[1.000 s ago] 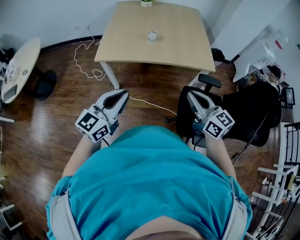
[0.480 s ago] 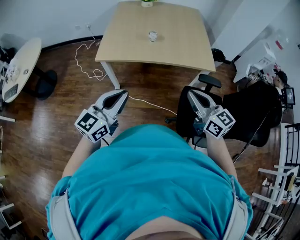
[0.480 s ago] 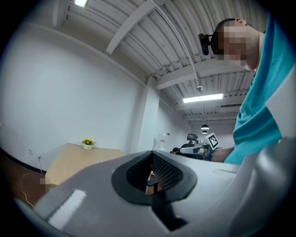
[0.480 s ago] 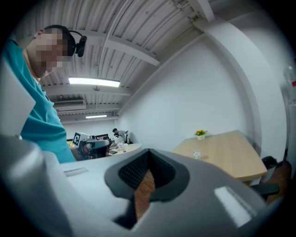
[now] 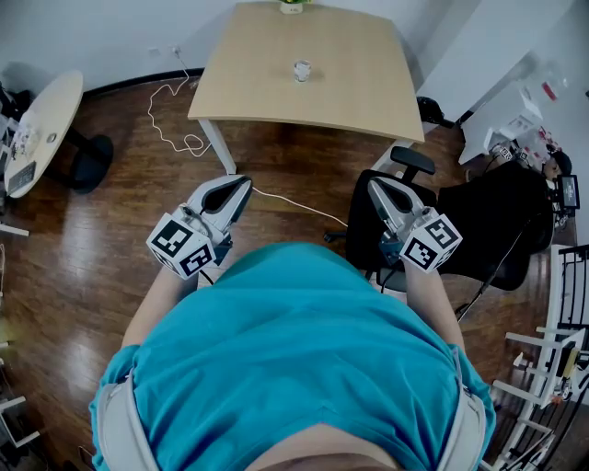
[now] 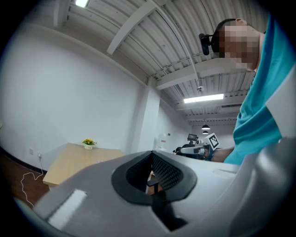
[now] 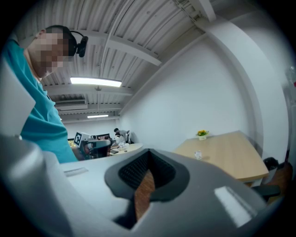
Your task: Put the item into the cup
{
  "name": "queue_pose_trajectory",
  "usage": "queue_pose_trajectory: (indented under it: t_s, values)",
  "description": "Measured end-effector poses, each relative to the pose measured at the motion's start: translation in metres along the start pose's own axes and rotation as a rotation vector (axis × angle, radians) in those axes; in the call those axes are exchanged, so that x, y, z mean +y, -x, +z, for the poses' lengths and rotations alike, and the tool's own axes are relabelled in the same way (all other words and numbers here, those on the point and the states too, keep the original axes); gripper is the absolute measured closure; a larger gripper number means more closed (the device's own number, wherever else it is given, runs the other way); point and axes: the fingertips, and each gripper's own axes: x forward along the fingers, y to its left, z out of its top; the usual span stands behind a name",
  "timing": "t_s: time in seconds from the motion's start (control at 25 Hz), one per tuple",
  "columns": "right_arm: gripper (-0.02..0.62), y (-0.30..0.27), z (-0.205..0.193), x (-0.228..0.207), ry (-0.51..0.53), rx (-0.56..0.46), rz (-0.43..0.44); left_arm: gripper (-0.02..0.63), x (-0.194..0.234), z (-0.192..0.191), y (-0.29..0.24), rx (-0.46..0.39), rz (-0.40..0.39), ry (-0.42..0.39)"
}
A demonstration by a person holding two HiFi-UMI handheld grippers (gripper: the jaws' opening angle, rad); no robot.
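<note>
A small clear cup (image 5: 301, 70) stands alone on the light wooden table (image 5: 350, 92), far ahead of me across the wooden floor. In the right gripper view the cup (image 7: 198, 154) is a tiny glint on the tabletop. I cannot make out any separate item. My left gripper (image 5: 241, 184) and right gripper (image 5: 375, 187) are held close to my chest above the floor, both pointing toward the table. Both are shut, with nothing between the pads in either gripper view. The left gripper (image 6: 151, 155) and the right gripper (image 7: 148, 152) fill the lower half of their own views.
A small potted plant (image 5: 292, 5) sits at the table's far edge. A black office chair (image 5: 488, 221) stands to the right of my right gripper. A white cable (image 5: 175, 120) trails over the floor, a round table (image 5: 37, 129) is at the left, and white racks (image 5: 552, 368) at the right.
Both grippers stay where they were. The table has drifted very slightly to the right in the head view.
</note>
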Motion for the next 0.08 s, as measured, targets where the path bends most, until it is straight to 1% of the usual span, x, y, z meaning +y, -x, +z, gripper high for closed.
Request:
queue_pose_trajectory:
  t_s: [0.08]
  values:
    - [0.595,-0.0004,0.0001,0.0006,0.0,0.002,0.002,0.604,0.0004,-0.0003,0.0008,0.0,0.002,0.002]
